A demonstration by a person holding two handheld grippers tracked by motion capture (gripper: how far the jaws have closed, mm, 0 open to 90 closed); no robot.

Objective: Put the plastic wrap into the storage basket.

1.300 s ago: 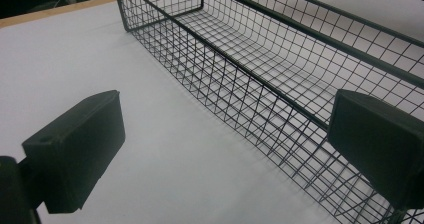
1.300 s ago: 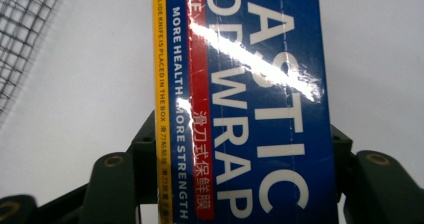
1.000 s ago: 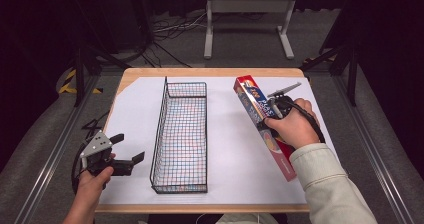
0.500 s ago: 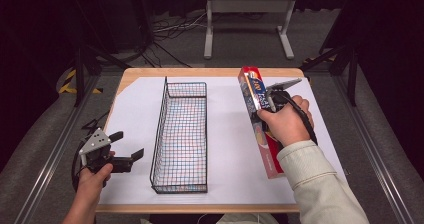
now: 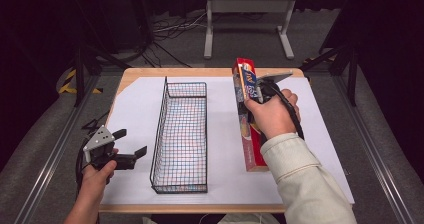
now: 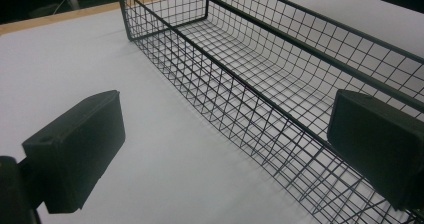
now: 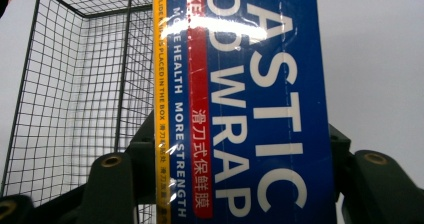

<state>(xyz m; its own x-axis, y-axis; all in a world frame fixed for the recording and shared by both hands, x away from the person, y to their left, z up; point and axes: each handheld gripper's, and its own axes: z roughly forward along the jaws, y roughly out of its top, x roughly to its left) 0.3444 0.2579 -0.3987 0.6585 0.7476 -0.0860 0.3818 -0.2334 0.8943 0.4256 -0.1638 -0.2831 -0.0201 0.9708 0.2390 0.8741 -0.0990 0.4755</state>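
Right gripper (image 5: 253, 95) clamped the plastic wrap box (image 5: 248, 124) across its width, far end raised. Left gripper (image 5: 131, 143) sat wide open beside the wire basket (image 5: 181, 134), touching nothing.

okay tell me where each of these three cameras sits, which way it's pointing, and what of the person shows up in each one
High view: above the person's side, looking forward and down at the white-covered table; both forearms, left gripper, right gripper.
Left gripper view: rides the left gripper, facing the long black wire basket; its open jaws flank the frame.
Right gripper view: rides the right gripper, facing the blue and red plastic wrap box clamped between its jaws.
Shared: the basket appears in all three views.
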